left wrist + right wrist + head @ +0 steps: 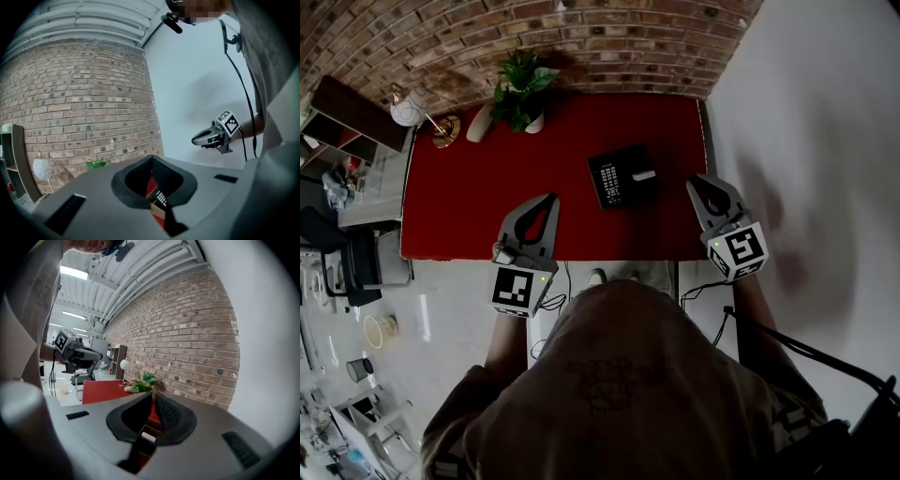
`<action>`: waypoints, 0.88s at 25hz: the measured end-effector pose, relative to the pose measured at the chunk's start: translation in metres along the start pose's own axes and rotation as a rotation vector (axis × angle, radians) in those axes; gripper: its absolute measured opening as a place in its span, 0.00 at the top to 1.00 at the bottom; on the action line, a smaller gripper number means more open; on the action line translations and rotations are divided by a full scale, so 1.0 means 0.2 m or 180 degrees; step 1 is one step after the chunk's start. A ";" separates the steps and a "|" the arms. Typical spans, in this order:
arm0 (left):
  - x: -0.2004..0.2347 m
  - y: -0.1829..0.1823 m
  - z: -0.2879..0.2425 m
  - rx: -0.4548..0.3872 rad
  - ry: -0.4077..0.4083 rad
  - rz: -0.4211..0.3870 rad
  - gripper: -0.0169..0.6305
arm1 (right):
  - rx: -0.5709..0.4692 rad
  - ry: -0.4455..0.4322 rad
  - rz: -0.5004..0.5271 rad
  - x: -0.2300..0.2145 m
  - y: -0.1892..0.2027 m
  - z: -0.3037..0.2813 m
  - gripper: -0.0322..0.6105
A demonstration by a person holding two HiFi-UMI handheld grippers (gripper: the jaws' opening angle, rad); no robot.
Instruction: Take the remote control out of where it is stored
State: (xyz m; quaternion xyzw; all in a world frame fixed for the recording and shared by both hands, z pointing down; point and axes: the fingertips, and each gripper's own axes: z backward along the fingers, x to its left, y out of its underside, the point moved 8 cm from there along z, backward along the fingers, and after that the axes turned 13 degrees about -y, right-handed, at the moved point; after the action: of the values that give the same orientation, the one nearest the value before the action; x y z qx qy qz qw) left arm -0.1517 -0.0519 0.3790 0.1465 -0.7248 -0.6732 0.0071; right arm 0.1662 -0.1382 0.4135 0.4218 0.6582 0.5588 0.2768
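Seen from above, a red table stands against a brick wall. The remote lies in a dark box near the table's middle. The left gripper and right gripper hover on the table's near side, flanking the box. Each has its jaws pressed together, holding nothing.

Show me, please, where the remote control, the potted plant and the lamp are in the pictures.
remote control (609, 178): head view, on its keypad.
potted plant (521, 80): head view, on its green leaves.
lamp (406, 111): head view, on its round white shade.
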 end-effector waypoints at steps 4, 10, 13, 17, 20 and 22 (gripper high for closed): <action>0.01 0.00 -0.01 -0.0053 -0.0069 0.0099 0.96 | 0.0358 -0.0255 -0.0031 -0.06 0.11 -0.15 0.86; 0.02 -0.06 -0.03 -0.0156 -0.0096 0.0199 0.96 | 0.1035 -0.0722 0.0267 -0.05 0.30 -0.40 0.66; 0.03 -0.11 -0.02 -0.0216 -0.0097 0.0341 0.96 | 0.1417 -0.0961 0.0521 0.00 0.45 -0.52 0.58; 0.04 -0.17 -0.02 -0.0297 -0.0098 0.0305 0.96 | 0.1767 -0.1202 0.0677 0.03 0.62 -0.65 0.56; 0.05 -0.17 -0.01 -0.0294 -0.0114 0.0301 0.96 | 0.1969 -0.1367 0.0740 0.02 0.73 -0.73 0.56; 0.05 -0.16 -0.01 -0.0270 -0.0133 0.0301 0.96 | 0.2108 -0.1455 0.0837 0.01 0.78 -0.77 0.56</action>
State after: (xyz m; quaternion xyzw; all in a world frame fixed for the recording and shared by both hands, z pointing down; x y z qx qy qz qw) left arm -0.1549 -0.0580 0.3450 0.0976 -0.7017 -0.7051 0.0301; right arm 0.0745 -0.2112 0.6002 0.6814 0.6645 0.2398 0.1915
